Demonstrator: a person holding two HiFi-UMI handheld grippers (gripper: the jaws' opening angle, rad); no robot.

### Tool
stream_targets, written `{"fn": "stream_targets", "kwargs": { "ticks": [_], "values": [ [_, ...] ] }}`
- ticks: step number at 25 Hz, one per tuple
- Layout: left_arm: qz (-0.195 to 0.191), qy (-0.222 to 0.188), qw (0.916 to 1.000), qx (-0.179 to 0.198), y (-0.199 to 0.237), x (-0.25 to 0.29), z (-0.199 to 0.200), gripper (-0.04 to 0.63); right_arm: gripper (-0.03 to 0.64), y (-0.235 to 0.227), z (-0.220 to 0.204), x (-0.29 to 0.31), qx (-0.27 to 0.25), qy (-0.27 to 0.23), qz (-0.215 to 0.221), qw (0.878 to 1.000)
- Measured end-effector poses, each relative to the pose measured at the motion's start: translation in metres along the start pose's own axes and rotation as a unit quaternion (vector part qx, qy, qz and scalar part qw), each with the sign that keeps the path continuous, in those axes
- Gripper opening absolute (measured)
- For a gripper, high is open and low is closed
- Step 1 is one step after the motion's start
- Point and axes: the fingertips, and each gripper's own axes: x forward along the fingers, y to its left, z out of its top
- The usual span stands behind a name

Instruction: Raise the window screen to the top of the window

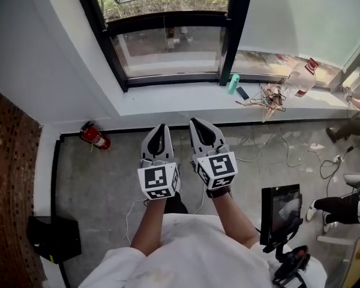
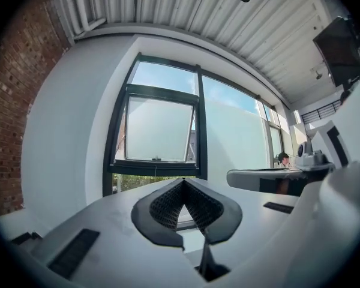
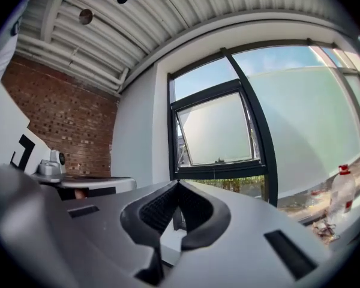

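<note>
Ahead, the black-framed window rises above the white sill, its pale upper panel tilted outward; its screen I cannot make out. Well short of it, left gripper and right gripper hang side by side over the floor, fingers pressed together, empty.

The person wears a white short-sleeved shirt; the left gripper and right gripper are pale grey, with black ribbed pads and black-and-white marker cubes.
</note>
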Motion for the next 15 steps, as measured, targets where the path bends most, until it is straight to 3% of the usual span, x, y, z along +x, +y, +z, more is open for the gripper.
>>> {"fn": "stream_targets", "kwargs": {
  "ticks": [7, 15],
  "values": [
    [-0.014, -0.005, 0.9999, -0.008, 0.100, 0.112, 0.020, 0.000, 0.000, -0.007, 0.004, 0.144, 0.004, 0.018, -0.008, 1.000],
    [-0.036, 0.010, 0.9992, -0.014, 0.149, 0.201, 0.010, 0.000, 0.000, -0.028, -0.004, 0.252, 0.001, 0.032, -0.008, 0.999]
  ]
}}
